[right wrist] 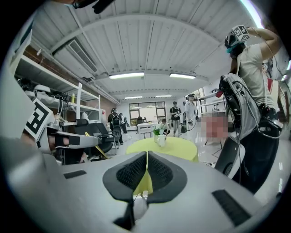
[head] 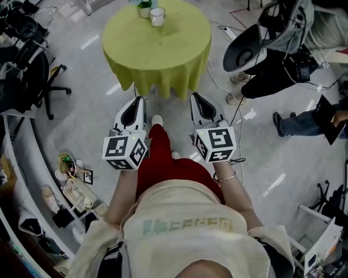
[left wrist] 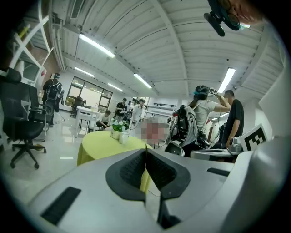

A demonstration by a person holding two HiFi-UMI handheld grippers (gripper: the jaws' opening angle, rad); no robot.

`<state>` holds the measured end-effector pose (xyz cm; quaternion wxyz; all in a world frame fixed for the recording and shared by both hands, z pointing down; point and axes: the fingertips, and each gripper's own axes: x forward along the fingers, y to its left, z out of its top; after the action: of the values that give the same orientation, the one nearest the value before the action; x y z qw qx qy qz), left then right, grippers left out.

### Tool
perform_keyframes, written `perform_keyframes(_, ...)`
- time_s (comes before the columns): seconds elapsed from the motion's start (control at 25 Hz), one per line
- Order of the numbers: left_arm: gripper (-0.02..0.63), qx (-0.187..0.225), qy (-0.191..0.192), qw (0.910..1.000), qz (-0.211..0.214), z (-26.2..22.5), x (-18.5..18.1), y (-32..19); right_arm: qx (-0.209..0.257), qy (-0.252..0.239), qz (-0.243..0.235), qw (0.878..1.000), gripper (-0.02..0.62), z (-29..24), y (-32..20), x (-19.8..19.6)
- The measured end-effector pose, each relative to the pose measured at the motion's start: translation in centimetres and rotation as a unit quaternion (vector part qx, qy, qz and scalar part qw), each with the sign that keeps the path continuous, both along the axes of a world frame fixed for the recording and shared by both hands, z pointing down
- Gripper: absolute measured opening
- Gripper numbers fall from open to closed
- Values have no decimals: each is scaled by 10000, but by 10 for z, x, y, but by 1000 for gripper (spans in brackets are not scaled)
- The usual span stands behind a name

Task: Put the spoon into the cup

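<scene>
Tongs in both my hands are fully closed, pad against pad, with nothing between them. My left tongs and right tongs hang side by side above the floor, near the round yellow-green table. The white cup stands at the table's far side, just beside a small plant pot and well apart from both tongs.

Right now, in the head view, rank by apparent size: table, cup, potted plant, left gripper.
1. table
2. left gripper, enlarged by nearness to the camera
3. cup and potted plant: look alike, plant cut off by the frame edge
</scene>
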<state>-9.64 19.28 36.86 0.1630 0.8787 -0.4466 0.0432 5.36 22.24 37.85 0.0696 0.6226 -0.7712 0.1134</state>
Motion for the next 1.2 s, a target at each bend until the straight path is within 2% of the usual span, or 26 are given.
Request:
perform_keyframes(0.52,25,-144,-40,9999,-29,20,-8,-84,-196,-73,-117,9997,37,23,-86,-11)
perform_keyframes(1.2,25,-208,104,9997,-97,12,-35,-201,-331,-29,-200,9993,37,17,-206,-39)
